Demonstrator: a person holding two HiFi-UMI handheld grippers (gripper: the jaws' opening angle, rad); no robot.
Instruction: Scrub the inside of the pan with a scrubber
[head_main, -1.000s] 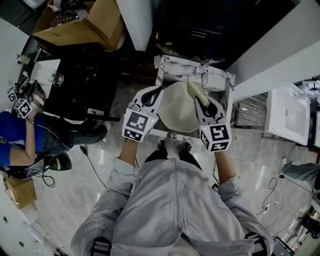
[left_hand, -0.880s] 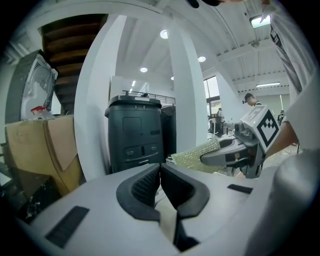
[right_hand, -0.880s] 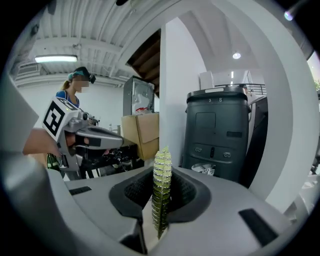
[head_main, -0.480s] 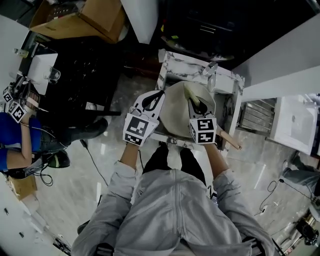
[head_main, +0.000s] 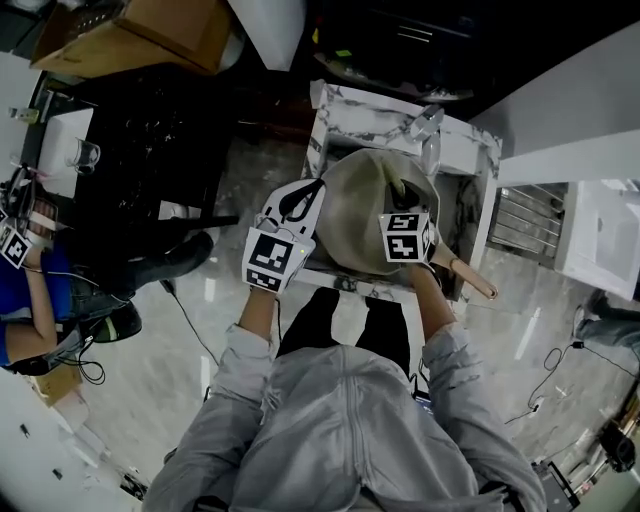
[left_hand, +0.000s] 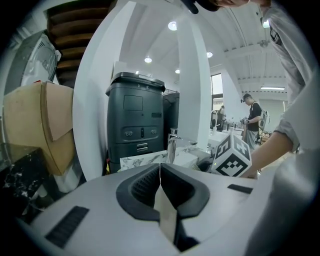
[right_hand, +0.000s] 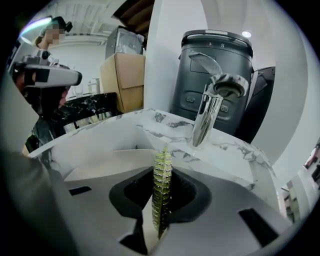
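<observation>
In the middle of the frame, the left gripper pinches the pan by its rim, likely so it cannot slide in the sink. The right gripper squeezes the scrubber, ready to rub inside.

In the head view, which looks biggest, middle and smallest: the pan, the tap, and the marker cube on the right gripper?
1. pan, by far the biggest.
2. right marker cube. It sits nearer the camera, so it may look bigger than it really is.
3. tap, a little smaller than the cube.
</observation>
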